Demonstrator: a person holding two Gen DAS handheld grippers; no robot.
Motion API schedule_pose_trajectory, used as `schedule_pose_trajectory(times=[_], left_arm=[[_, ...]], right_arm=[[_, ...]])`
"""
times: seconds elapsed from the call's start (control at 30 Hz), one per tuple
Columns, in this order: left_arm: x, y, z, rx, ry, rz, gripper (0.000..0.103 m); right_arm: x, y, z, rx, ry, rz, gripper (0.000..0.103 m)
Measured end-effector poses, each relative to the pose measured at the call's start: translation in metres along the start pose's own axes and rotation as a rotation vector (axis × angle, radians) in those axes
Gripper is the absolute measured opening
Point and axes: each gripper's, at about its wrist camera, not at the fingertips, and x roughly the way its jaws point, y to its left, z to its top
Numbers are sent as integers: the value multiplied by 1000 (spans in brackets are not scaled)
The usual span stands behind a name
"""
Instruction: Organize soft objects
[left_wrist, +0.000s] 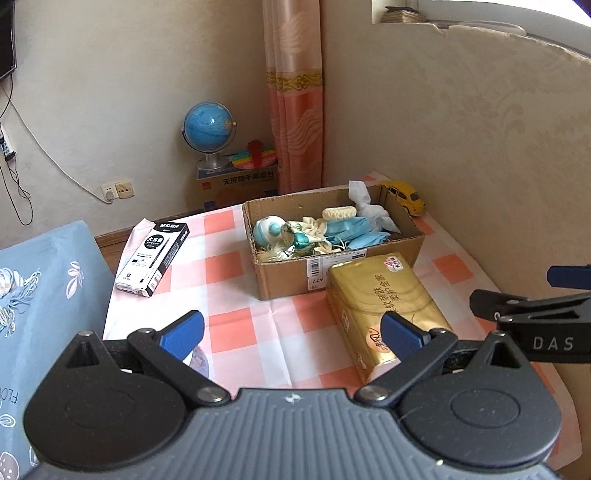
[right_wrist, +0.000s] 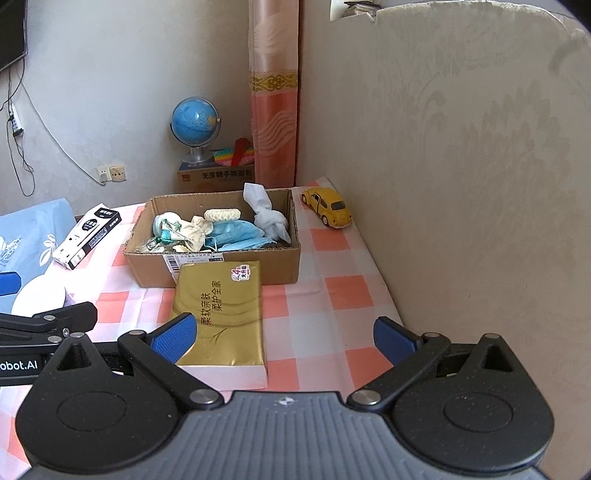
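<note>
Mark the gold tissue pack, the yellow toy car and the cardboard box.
gold tissue pack (right_wrist: 221, 314), right wrist view, middle of its top face
yellow toy car (right_wrist: 328, 210), right wrist view, its roof
cardboard box (right_wrist: 280, 266), right wrist view, its front wall

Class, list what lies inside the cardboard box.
Inside the cardboard box: blue face masks, white tissue, a cream scrunchie, a cream cloth pouch and a teal-white round item. Whatever lies beneath is covered.

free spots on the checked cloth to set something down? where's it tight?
Bare cloth lies right of the gold tissue pack, out to the wall, and between the pen box and the cardboard box. Tight: the pack butts against the cardboard box's front, and the yellow toy car fills the far right corner. The cardboard box itself is full.
</note>
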Motion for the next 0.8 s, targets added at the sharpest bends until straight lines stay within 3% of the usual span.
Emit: schedule_pose_trajectory(times=[0.8], left_arm=[[-3,-3,-1,-7,7,16,101]], right_arm=[[-5,-4,-2,8,-5,11,103]])
